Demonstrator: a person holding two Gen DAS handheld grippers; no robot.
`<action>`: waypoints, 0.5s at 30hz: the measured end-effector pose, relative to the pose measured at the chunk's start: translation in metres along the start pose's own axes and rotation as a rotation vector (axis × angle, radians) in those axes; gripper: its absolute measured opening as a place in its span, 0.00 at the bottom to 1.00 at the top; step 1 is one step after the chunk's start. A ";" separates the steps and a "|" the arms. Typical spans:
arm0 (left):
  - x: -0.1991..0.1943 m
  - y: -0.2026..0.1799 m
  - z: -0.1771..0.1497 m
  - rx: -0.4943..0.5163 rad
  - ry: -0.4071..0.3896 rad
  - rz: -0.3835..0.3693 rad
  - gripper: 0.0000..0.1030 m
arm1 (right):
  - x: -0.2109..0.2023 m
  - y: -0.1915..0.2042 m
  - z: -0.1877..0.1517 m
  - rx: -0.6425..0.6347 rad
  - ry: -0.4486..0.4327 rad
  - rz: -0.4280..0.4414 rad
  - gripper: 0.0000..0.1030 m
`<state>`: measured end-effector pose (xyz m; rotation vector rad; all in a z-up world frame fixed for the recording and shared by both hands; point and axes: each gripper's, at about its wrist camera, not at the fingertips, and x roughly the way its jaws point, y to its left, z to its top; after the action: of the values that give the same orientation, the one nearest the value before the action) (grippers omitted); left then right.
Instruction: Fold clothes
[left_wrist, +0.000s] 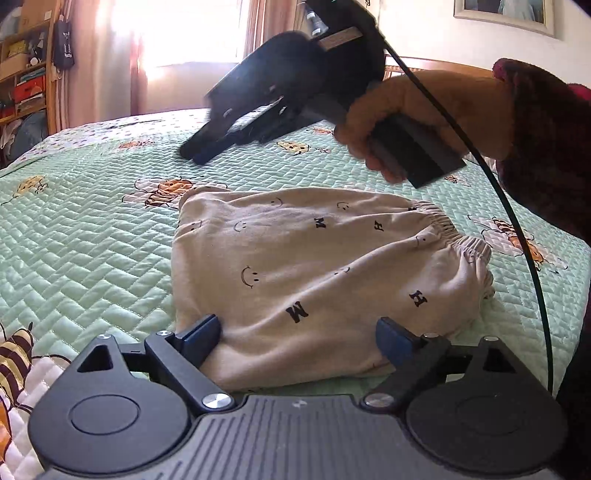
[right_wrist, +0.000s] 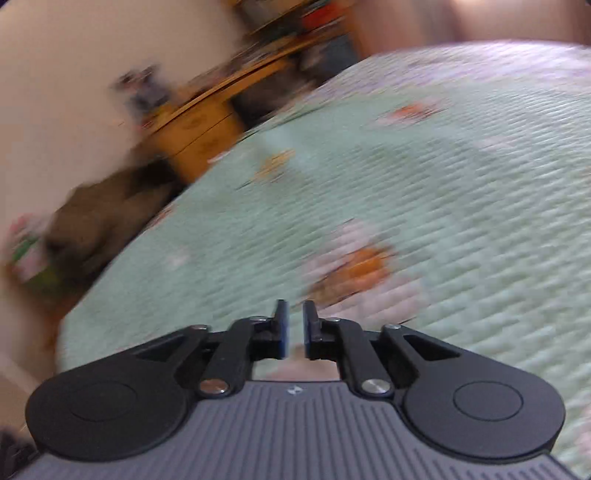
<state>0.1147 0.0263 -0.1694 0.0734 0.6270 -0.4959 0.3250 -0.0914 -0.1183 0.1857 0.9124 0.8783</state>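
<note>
A folded beige garment (left_wrist: 314, 266) printed with smiley faces and letters lies flat on the green quilted bedspread (left_wrist: 92, 240), its elastic waistband to the right. My left gripper (left_wrist: 298, 325) is open, its two blue-padded fingers spread wide at the garment's near edge, and holds nothing. A hand (left_wrist: 424, 110) holds my right gripper (left_wrist: 195, 153) just above the quilt beyond the garment's far edge, pointing left. In the blurred right wrist view that gripper (right_wrist: 294, 314) has its pads nearly together with nothing between them, over bare quilt (right_wrist: 443, 184).
A black cable (left_wrist: 517, 221) hangs from the right gripper down the right side. A wooden shelf (left_wrist: 26, 74) stands at the far left by a bright curtained window. Wooden furniture (right_wrist: 199, 125) stands past the bed's edge. Quilt surrounds the garment on all sides.
</note>
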 end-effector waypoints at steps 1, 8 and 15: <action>0.000 0.000 0.000 -0.002 0.002 0.002 0.89 | 0.012 -0.006 -0.004 0.002 0.043 -0.027 0.19; -0.010 0.011 0.003 -0.075 0.012 -0.046 0.89 | -0.026 -0.057 -0.012 0.232 -0.170 -0.091 0.11; -0.047 0.010 0.019 -0.140 -0.068 -0.148 0.89 | -0.106 -0.057 -0.068 0.294 -0.262 0.014 0.39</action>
<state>0.0968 0.0514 -0.1273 -0.1231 0.6011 -0.5933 0.2750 -0.2206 -0.1235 0.5491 0.7913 0.7090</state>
